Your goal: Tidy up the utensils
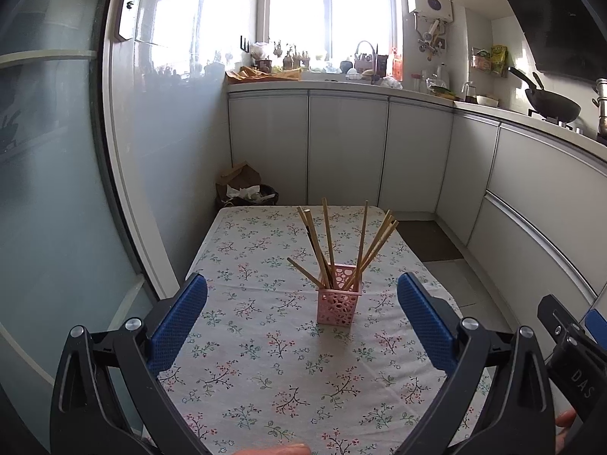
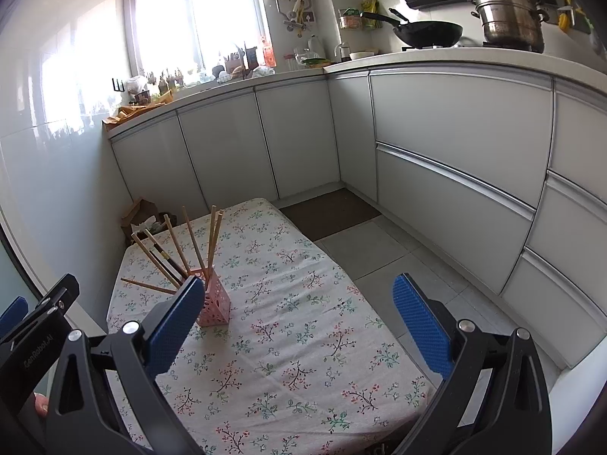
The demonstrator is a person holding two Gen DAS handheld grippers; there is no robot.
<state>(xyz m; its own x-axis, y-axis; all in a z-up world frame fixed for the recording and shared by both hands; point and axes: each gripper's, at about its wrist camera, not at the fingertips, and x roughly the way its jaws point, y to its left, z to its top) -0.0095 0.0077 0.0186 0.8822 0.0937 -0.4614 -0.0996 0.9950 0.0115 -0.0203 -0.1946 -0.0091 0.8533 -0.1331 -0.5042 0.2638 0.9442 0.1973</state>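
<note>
Left wrist view: we see our left gripper spread wide and holding nothing, its blue pads framing the pink holder from the near side.
Right wrist view: our right gripper is likewise wide apart and empty; the holder sits behind its left pad, partly hidden.
Holder: it stands upright on the flowered tablecloth, about mid-table and toward the left side as the right wrist camera sees it.
Chopsticks: the chopsticks are all in the holder, fanned out at different angles; one leans very low to the left, well out over the rim. A dark one shows among the wooden ones.
Loose utensils: we find none lying on the cloth around the holder.
Progress: we judge the sorting close to finished or done, since everything visible is already in the holder.
Risk, tipping: the holder looks light and narrow, and the sticks lean outward; a nudge from either gripper on a stick could lever it over.
Risk, low stick: the one leaning furthest could slide out if we bump the holder or pull a neighbour.
Risk, cloth: the cloth could drag or wrinkle under a gripper near the holder and shift its footing.
Risk, crowding: both grippers are close together on the near side of the holder, so they could knock each other.
</note>
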